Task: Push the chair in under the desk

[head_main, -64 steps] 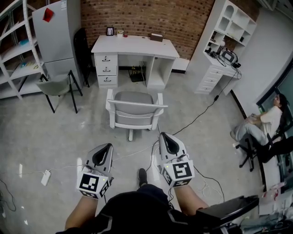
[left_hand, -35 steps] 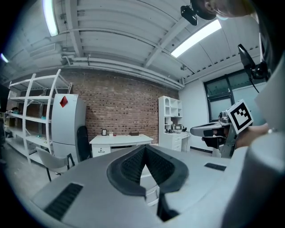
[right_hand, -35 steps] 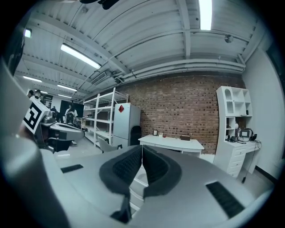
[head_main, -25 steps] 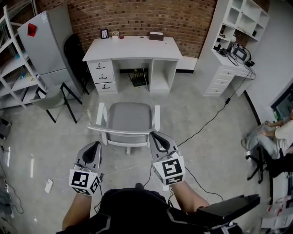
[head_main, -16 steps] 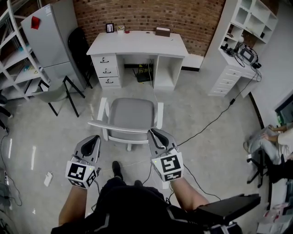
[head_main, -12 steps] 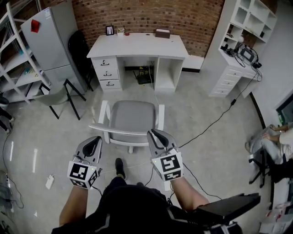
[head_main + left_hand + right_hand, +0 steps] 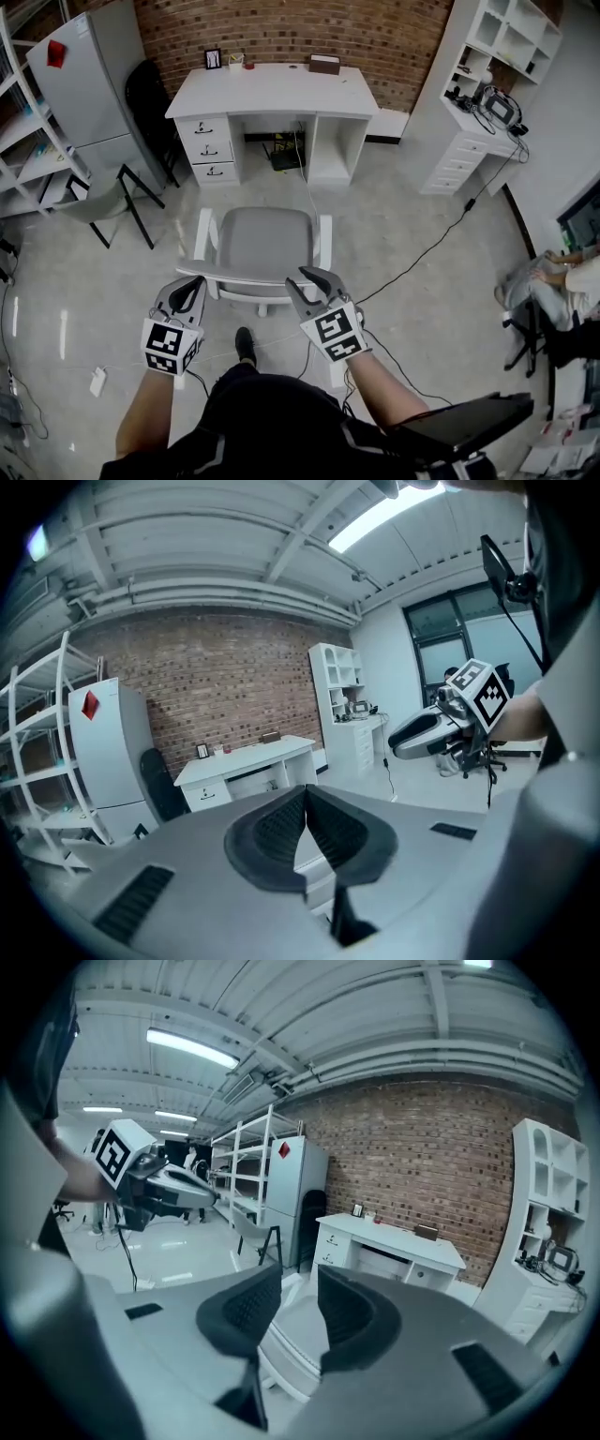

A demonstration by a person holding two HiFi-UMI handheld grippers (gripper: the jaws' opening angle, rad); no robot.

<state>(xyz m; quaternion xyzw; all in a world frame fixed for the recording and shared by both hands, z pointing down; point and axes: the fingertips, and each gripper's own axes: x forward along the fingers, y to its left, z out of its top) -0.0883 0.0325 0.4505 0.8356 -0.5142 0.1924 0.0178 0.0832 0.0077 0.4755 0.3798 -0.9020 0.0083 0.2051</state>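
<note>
A grey refrigerator (image 7: 84,84) stands at the left beside the brick wall (image 7: 375,28), with a spare chair (image 7: 92,202) in front; a black cable (image 7: 436,242) crosses the floor (image 7: 403,187).

Desk (image 7: 272,92): far middle of the room, back against the brick wall (image 7: 281,28).
On the desk: picture frame (image 7: 214,59) at the back left, box (image 7: 325,64) at the back right (the bits between them are too small to tell).
Desk drawers (image 7: 214,150): in the desk's left side, with the kneehole to their right.
Office chair (image 7: 261,242): in front of the desk and apart from it, backrest on the near side.
Fridge (image 7: 84,80): left of the desk.
Spare chair (image 7: 150,98): between fridge and desk.
Folding chair (image 7: 98,199): in front of the fridge, left of the office chair.
Shelf unit (image 7: 497,52): on the right, above a drawer stack (image 7: 455,159).
Cable (image 7: 427,248): on the floor, from the drawer stack toward the office chair.
Power strip (image 7: 97,382): on the floor, near left.
Seated person (image 7: 553,281): far right edge.
</note>
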